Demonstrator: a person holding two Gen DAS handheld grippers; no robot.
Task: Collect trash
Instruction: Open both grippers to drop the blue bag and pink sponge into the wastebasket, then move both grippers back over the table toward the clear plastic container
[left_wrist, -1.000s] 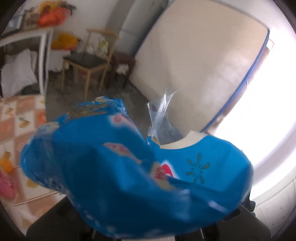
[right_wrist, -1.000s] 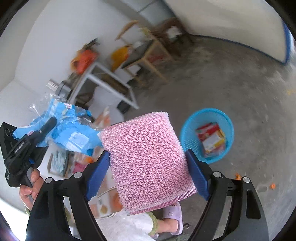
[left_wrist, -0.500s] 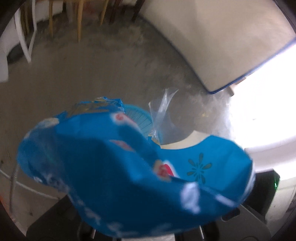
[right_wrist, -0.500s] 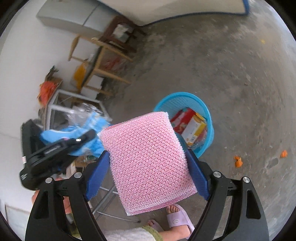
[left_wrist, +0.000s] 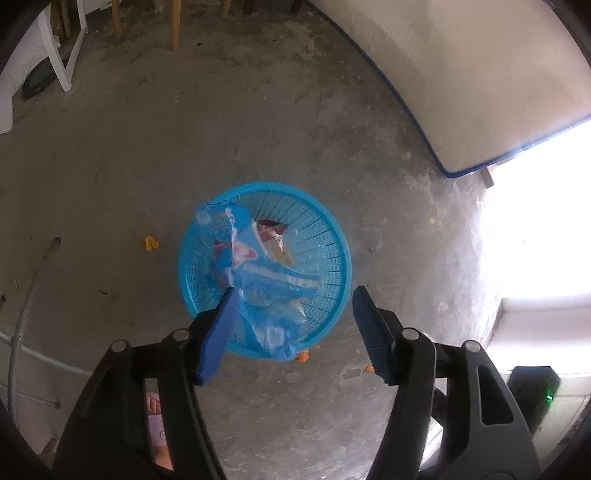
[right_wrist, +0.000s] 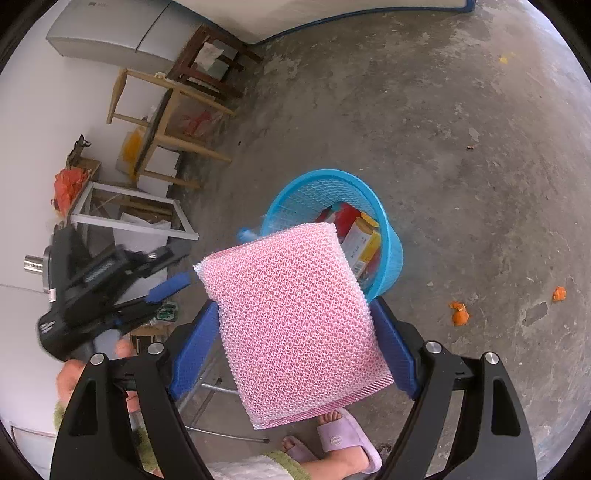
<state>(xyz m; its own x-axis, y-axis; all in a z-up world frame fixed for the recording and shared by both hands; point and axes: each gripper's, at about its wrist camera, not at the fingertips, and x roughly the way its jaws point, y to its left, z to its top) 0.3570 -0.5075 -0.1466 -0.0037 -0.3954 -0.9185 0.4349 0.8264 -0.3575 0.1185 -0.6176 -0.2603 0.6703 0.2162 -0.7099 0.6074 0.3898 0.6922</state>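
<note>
A blue mesh basket (left_wrist: 332, 236) stands on the concrete floor with cartons and wrappers inside. My left gripper (left_wrist: 294, 291) hangs straight above it, its jaws opening. A crumpled blue plastic wrapper (left_wrist: 258, 280) hangs loose between them over the basket, brushing only the left pad (left_wrist: 221, 325). In the right wrist view my right gripper (right_wrist: 293, 304) is shut on a pink mesh sponge (right_wrist: 295, 317), held beside and above the basket (right_wrist: 391, 258). The left gripper (right_wrist: 162, 295) shows there at the left, blurred, in a person's hand.
Orange peel bits (right_wrist: 459, 307) lie on the floor near the basket. Wooden chairs (right_wrist: 173, 122) and a white table frame (right_wrist: 129, 218) stand at the left, a mattress (left_wrist: 461, 74) leans on the wall, and a foot in a lilac slipper (right_wrist: 343, 439) is below.
The left gripper came down over the basket and opened; the blue wrapper, gripped before, now hangs loose. The right gripper sank toward the basket, still holding the sponge.
</note>
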